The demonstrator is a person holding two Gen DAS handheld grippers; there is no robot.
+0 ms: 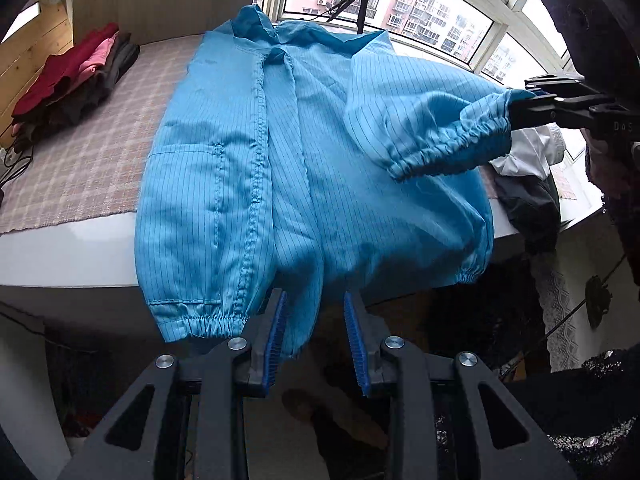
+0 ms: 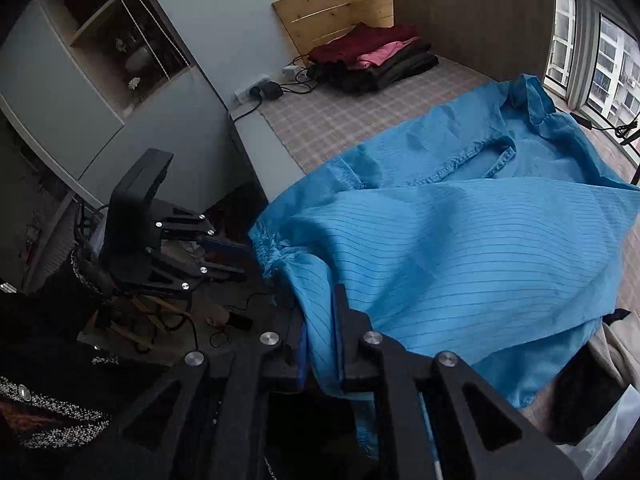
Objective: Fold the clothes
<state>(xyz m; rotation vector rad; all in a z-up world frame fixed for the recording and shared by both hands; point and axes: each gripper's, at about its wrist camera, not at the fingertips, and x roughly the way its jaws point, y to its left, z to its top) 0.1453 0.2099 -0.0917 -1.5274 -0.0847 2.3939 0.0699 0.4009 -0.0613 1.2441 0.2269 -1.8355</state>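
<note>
A blue striped jacket point(image 1: 304, 168) lies face up on the checked table cloth, its hem hanging over the near table edge. My left gripper point(image 1: 316, 312) is open just below the hem, with the front placket edge hanging between its blue pads, untouched. My right gripper point(image 1: 524, 104) is shut on the elastic cuff of the jacket's right sleeve point(image 1: 440, 136) and holds it lifted over the jacket's body. In the right wrist view the sleeve point(image 2: 440, 256) runs out from that gripper point(image 2: 320, 344), and the left gripper point(image 2: 236, 256) shows open at the hem.
A pile of folded red, pink and dark clothes point(image 1: 76, 84) sits at the far left of the table point(image 1: 68, 248). White and dark garments point(image 1: 528, 176) lie at the right end. A power strip with cables point(image 2: 260, 90) lies by the wall. Windows stand behind.
</note>
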